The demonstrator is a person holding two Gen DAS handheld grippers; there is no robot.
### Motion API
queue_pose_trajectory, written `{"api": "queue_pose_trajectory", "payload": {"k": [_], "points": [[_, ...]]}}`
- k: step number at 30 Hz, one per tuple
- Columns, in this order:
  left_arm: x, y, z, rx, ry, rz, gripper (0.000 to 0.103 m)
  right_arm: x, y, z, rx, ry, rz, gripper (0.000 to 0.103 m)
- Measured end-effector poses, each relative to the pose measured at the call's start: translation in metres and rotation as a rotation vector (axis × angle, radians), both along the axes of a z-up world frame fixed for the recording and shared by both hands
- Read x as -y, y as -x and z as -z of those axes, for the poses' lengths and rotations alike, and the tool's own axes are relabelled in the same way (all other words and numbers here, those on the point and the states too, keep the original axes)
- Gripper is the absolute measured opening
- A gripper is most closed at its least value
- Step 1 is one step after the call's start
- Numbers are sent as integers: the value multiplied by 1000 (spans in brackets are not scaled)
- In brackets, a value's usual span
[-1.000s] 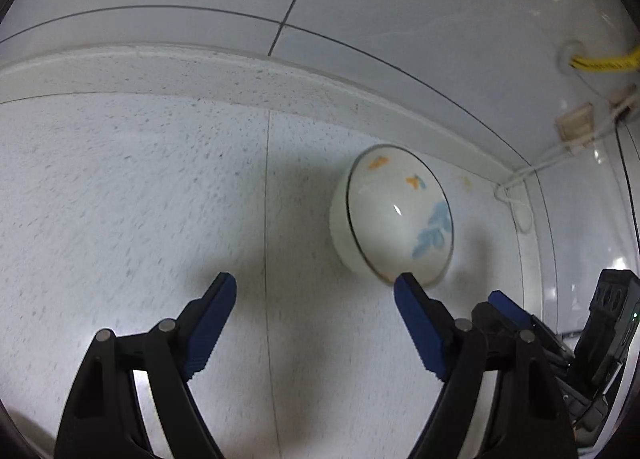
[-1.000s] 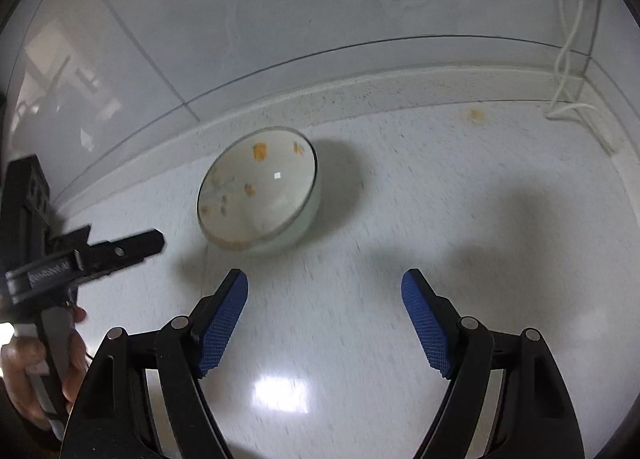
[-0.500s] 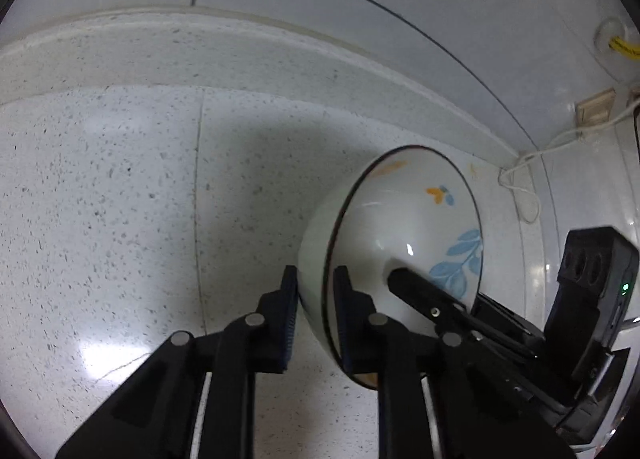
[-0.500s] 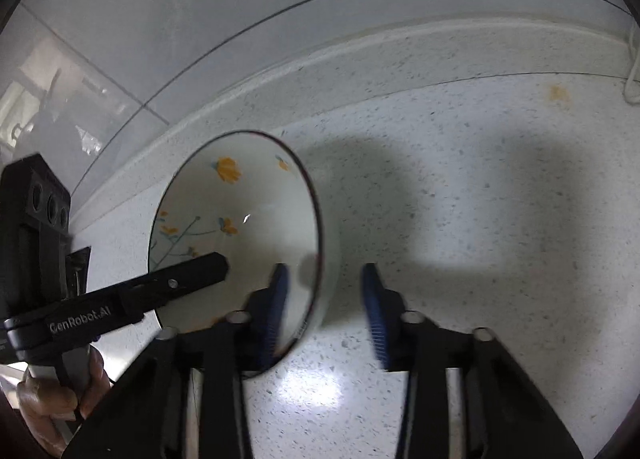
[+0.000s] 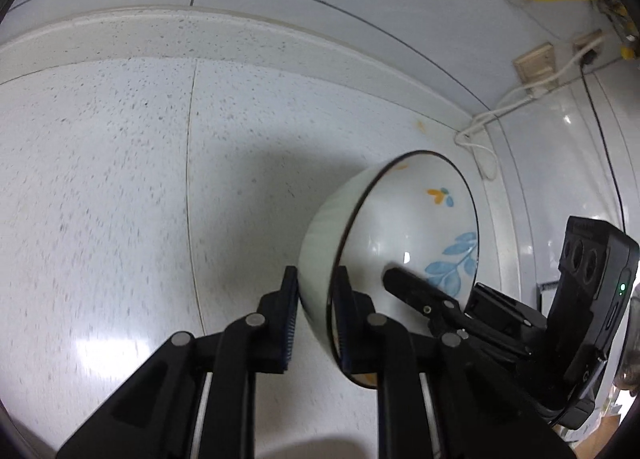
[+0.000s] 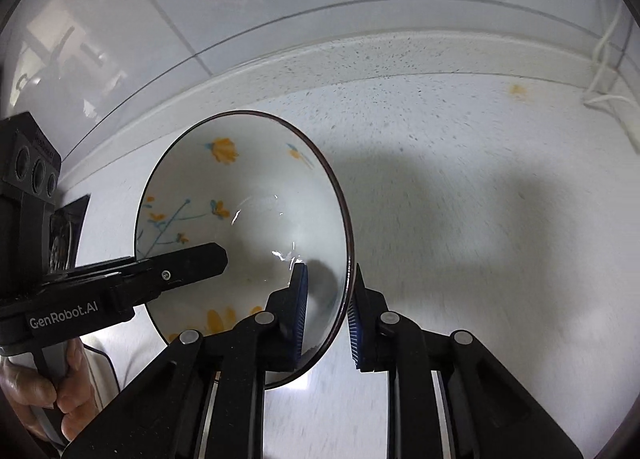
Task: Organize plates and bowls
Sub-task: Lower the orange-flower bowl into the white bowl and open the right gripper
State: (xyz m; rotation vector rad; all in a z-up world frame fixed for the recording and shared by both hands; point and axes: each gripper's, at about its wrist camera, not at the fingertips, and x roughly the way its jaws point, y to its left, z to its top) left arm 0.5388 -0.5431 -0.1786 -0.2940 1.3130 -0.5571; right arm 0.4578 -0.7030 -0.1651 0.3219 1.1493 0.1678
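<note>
Bowl (image 6: 248, 219) empty, rim pinched by left gripper (image 5: 316, 315) and right gripper (image 6: 326, 315).

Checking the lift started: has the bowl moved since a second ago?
Yes. The bowl sat flat near the counter's back ledge; now it is tipped, nearer the camera.

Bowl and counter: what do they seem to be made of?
Bowl: likely glazed ceramic or porcelain; glossy white with sharp highlights, painted flowers, thin dark rim line.
Counter: probably polished terrazzo or speckled stone; fine dark flecks, soft reflected glare, a straight seam.
</note>
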Motion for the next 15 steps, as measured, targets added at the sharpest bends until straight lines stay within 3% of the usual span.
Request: {"api": "queue_pose_trajectory", "payload": {"k": [8, 15], "points": [[-13, 72, -58, 30, 46, 31, 16, -14, 77, -58, 39, 57, 22, 17], [-56, 151, -103, 30, 103, 61, 16, -40, 144, -107, 77, 103, 33, 17]]}}
